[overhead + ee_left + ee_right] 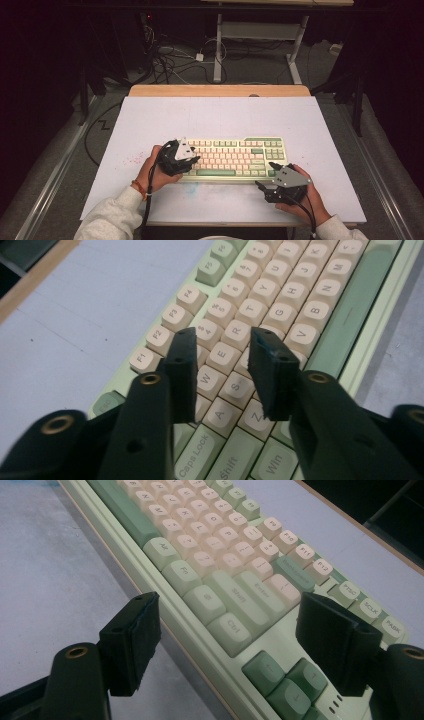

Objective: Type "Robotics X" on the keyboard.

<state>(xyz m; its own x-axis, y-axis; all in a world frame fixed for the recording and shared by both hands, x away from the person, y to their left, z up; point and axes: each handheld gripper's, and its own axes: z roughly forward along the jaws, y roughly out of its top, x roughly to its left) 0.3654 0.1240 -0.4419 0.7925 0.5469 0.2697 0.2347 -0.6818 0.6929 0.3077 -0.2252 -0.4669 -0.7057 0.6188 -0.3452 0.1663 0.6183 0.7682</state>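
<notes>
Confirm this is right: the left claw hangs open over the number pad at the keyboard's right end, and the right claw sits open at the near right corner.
Not the number pad. The left claw hangs open over the letter keys at the left end of the keyboard, around W, E and S, as the left gripper view shows. The right claw is open at the near right corner.

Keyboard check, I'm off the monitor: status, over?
Left claw open over the W-E-S keys, nothing gripped. Right claw open, straddling the keyboard at its right front corner. Nothing in the way.

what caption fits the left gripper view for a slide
Left gripper hovers with jaws parted above the cream letter keys of a green keyboard.
</notes>
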